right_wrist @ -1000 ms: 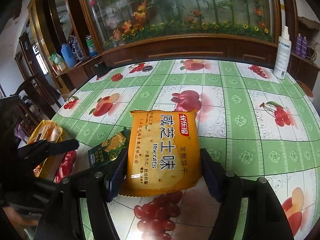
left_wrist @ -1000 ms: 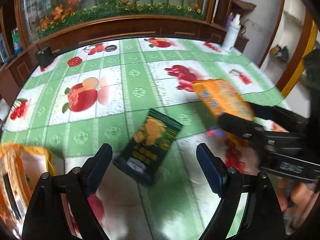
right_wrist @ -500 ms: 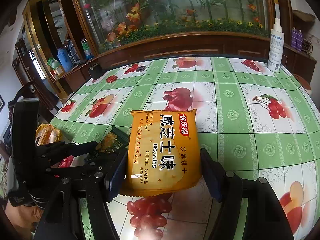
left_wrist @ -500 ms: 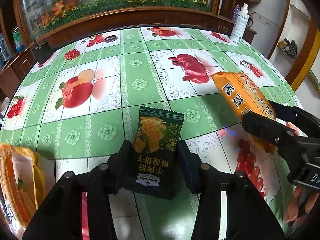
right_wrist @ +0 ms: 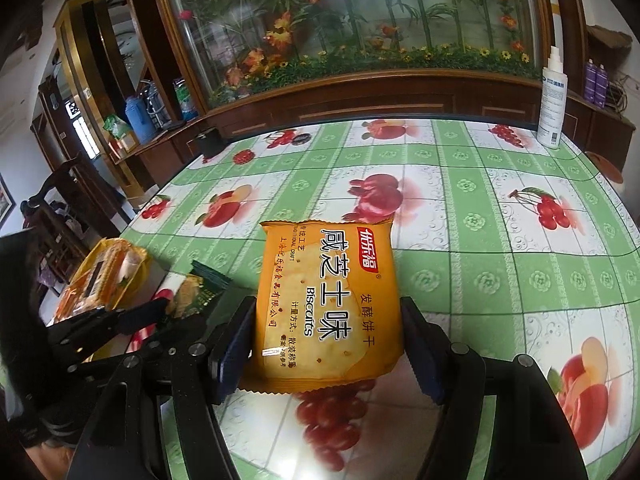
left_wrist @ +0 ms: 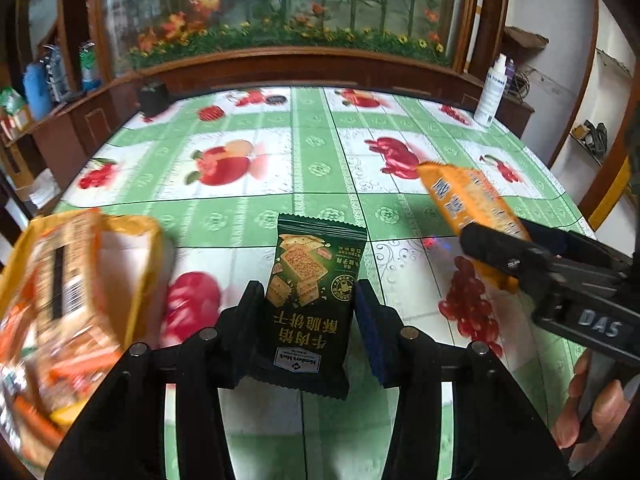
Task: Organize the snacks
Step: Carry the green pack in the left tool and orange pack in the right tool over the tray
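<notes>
My left gripper [left_wrist: 310, 332] is shut on a dark green cracker packet [left_wrist: 314, 300] and holds it above the table. The packet also shows in the right wrist view [right_wrist: 200, 292], beside the left gripper [right_wrist: 160, 308]. My right gripper [right_wrist: 326, 340] is shut on an orange biscuit packet [right_wrist: 326, 304], held above the table. In the left wrist view that orange packet [left_wrist: 468, 208] and the right gripper [left_wrist: 492, 248] are at the right. A yellow snack bag [left_wrist: 68, 308] with packets inside lies at the left; it also shows in the right wrist view [right_wrist: 100, 276].
The table has a green fruit-print cloth [left_wrist: 320, 168]. A white spray bottle [right_wrist: 554, 100] stands at the far right corner. A small black object [left_wrist: 152, 96] sits at the far left edge. A wooden cabinet with a glass flower display [right_wrist: 360, 40] runs behind the table.
My left gripper closed on the green packet and lifted it off the cloth. The yellow bag now looms larger at the left. The right gripper still holds the orange packet.
</notes>
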